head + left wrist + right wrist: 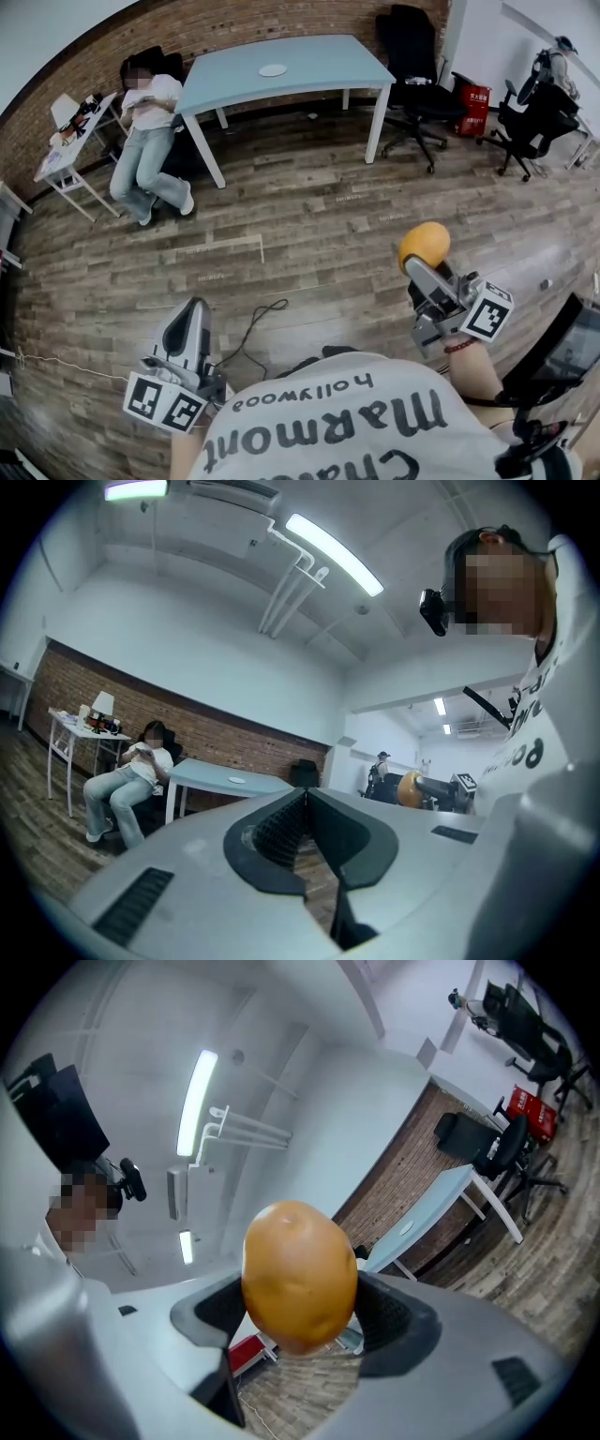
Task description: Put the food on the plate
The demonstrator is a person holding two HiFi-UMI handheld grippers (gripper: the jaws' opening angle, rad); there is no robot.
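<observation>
Potato [300, 1274] clamped in right gripper [427, 267], up in the air. Left gripper [305, 803] jaws together, empty. Carry step. Next: take it to the plate [273, 69] on the far table [323, 58], lower, release.

A wood-plank floor [309, 216] is spreading out ahead of the left gripper [195, 309] and the right gripper [420, 265], running to a brick wall [216, 28] far beyond their tips, where a pale blue table [328, 61] on white legs is standing. Far ahead of the right gripper, a black office chair [417, 66] and a red bin [473, 105] are sitting, with a second black chair [534, 122] off to its right, while far ahead and left of the left gripper a person [145, 141] is sitting by a small white table [66, 159]. A strip light [333, 553] is glowing on the white ceiling [187, 564] above the left gripper.
</observation>
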